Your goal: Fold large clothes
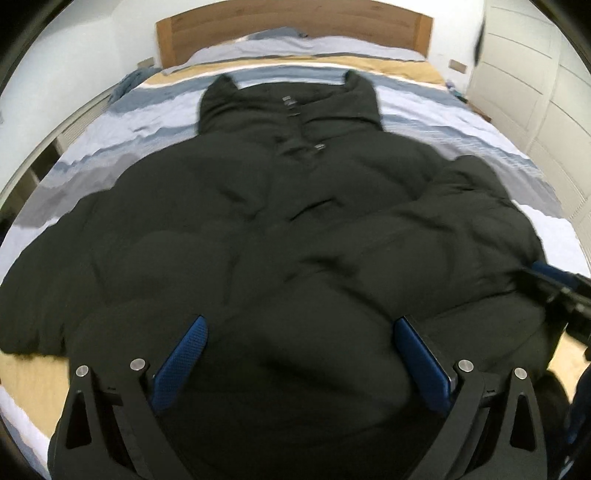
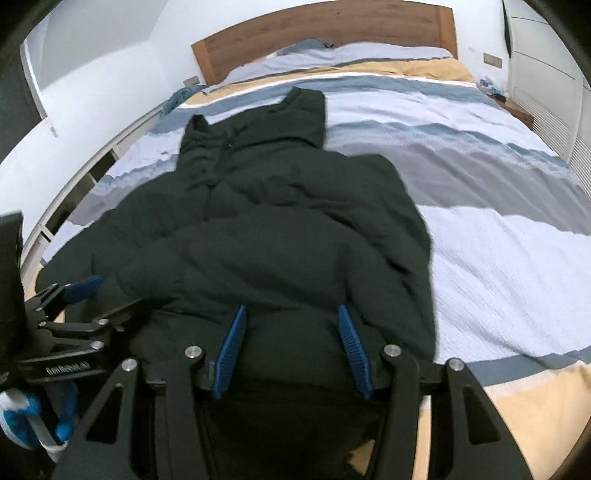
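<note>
Ahead of both tools, on a bed [image 2: 498,258] with a striped blue, grey, white and tan cover, lies a black puffer jacket [image 1: 258,221], front up, its collar toward the wooden headboard [image 1: 295,29] and its hem nearest the tools. Its snap-buttoned placket runs up the middle away from the left tool [image 1: 299,332], and one sleeve is folded across the body on the side toward the right tool [image 2: 291,321]. The left tool stands spread wide over the jacket's lower part, blue pads well apart, with padded fabric bulging between them; no pad visibly presses on it. The right tool's blue pads stand partly apart over the hem at the jacket's right edge, with a thick bulge of jacket between them; whether they pinch it I cannot tell. In the right wrist view the left tool shows at the left edge, beside the jacket, with a blue-gloved hand [image 2: 22,417] below it. White cabinet doors [image 1: 535,92] stand beyond the bed's right side.
</note>
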Demonstrator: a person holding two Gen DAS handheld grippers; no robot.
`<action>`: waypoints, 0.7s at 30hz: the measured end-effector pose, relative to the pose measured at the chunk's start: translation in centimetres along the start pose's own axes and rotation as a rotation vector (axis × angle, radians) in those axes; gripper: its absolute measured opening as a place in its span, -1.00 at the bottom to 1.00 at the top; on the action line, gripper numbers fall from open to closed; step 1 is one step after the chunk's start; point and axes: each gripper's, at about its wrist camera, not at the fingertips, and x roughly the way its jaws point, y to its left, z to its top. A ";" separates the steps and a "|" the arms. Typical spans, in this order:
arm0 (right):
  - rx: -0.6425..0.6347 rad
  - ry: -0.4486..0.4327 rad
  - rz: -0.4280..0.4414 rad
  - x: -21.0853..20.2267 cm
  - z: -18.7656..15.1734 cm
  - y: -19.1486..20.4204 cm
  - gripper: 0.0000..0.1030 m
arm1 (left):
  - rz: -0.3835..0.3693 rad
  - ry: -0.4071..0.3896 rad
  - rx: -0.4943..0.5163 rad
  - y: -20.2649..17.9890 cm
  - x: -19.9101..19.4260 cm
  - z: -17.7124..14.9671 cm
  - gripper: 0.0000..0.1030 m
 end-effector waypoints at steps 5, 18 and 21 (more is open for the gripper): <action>0.014 -0.018 -0.060 -1.7 -0.3 -0.6 -0.02 | 0.046 -0.024 -0.061 2.8 -2.1 -0.9 0.95; 0.059 0.008 -0.056 -7.1 -4.8 2.8 -0.02 | 0.031 -0.018 -0.071 5.5 -8.2 -4.4 0.91; 0.062 -0.024 -0.063 -9.7 -5.7 3.5 -0.02 | -0.004 -0.046 -0.072 5.8 -10.8 -5.0 0.91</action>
